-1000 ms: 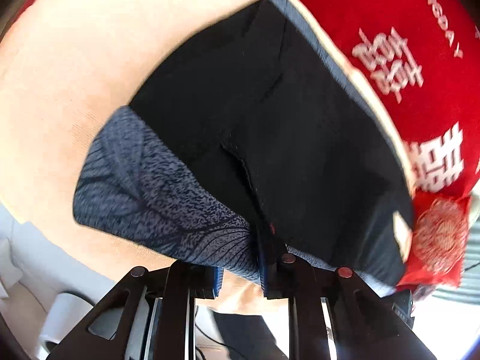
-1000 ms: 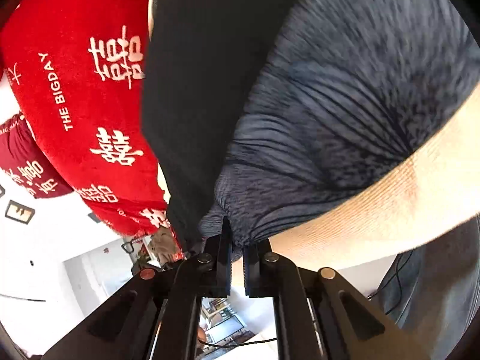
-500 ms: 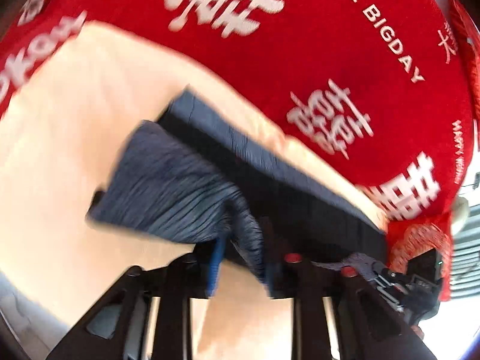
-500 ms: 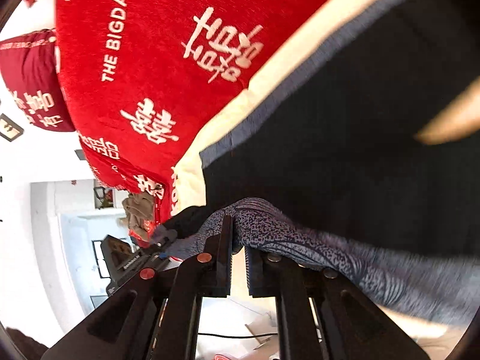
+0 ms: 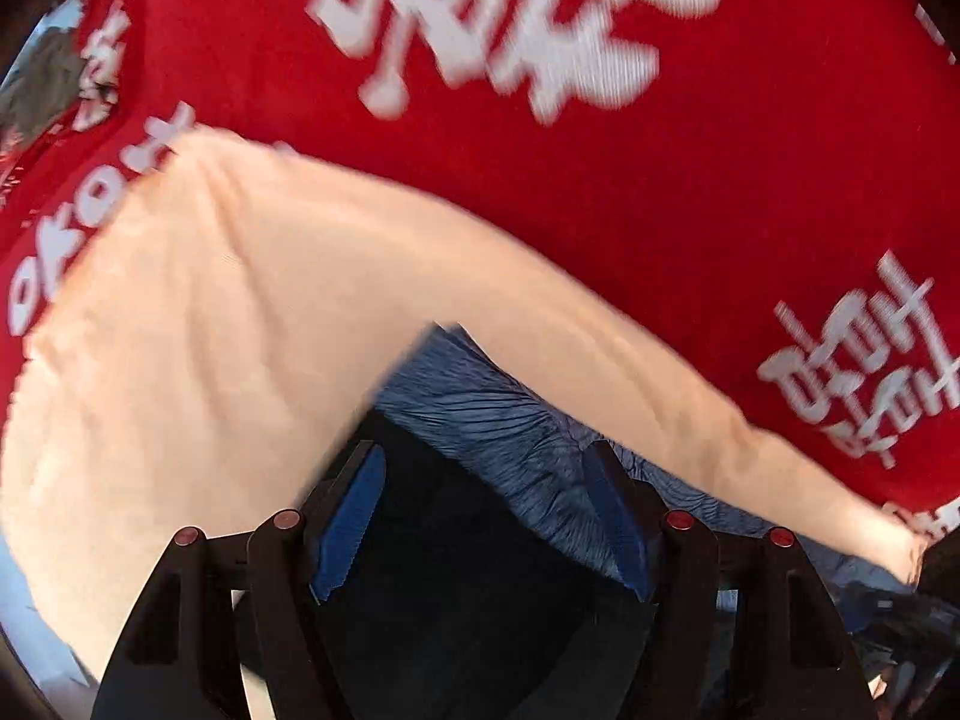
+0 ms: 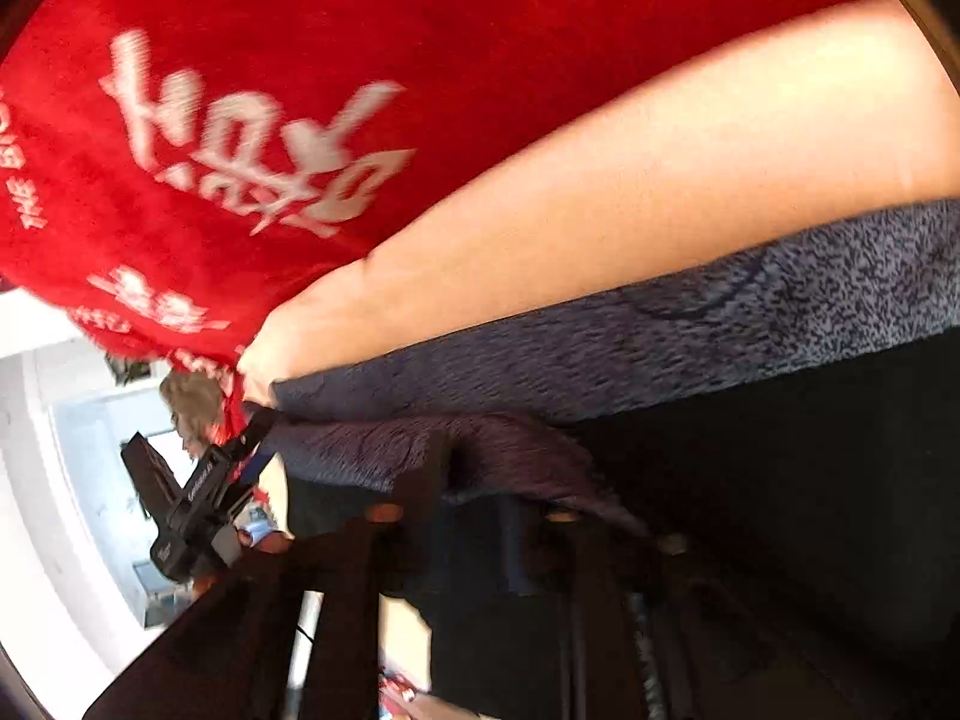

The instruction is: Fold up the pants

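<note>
Opening left gripper [image 5: 483,516]: our jaws just spread, pants [image 5: 480,414] loose between.
Right gripper [image 6: 480,516]: ours just spread too, gripping nothing.

Both wrist cameras look steeply down, close over the cream sheet [image 5: 198,360] and red blanket [image 5: 600,210]. The left view faces the blanket squarely across the sheet; the right view, rolled sideways, shows the blanket [image 6: 240,120] upper left and the room beyond its edge. Both share sheet, blanket and pants [image 5: 498,420].
</note>
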`<state>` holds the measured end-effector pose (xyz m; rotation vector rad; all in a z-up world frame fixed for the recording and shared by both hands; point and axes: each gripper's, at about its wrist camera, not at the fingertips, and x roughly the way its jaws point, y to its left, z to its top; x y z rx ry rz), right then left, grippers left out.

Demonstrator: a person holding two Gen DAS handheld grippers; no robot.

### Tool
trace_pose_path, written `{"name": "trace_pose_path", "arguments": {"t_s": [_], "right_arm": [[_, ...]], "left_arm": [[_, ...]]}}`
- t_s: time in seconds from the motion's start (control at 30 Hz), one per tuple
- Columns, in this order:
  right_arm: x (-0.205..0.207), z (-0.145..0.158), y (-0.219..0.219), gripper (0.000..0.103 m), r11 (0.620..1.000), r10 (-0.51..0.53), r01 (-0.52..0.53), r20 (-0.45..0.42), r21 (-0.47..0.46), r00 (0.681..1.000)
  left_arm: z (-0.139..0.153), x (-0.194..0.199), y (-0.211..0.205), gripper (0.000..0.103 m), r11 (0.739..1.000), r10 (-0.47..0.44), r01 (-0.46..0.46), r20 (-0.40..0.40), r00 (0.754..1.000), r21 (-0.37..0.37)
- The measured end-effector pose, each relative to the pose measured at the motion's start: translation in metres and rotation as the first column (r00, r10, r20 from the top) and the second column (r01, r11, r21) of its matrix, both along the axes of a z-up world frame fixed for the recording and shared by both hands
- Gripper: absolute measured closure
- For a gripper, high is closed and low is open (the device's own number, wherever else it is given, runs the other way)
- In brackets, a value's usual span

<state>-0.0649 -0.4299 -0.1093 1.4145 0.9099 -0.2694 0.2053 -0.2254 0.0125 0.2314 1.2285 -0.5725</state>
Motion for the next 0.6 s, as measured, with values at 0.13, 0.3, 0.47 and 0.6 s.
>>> {"name": "trace_pose_path", "arguments": {"t_s": [0.13, 0.3, 0.47, 0.6], "right_arm": [[0.001, 0.055, 0.027, 0.019, 0.985, 0.094, -0.085, 0.051, -0.151, 0.994], [0.040, 0.042, 0.050, 0.042, 0.947, 0.240, -0.240, -0.029, -0.214, 0.970], [0.071, 0.012, 0.035, 0.065, 0.889, 0.275, -0.322, -0.183, -0.326, 0.944], [0.046, 0.039, 0.011, 0.063, 0.921, 0.164, -0.182, -0.081, -0.345, 0.983]], "left_arm": [[0.019, -0.018, 0.016, 0.033, 0.998, -0.047, 0.045, 0.029, 0.998, 0.050], [-0.026, -0.055, -0.011, 0.033, 0.974, -0.173, 0.174, -0.021, 0.985, 0.146], [-0.054, -0.064, -0.059, 0.018, 0.961, -0.196, 0.168, 0.110, 0.975, 0.219], [-0.045, -0.054, -0.065, 0.018, 0.965, -0.169, 0.151, 0.068, 0.983, 0.216]]}}
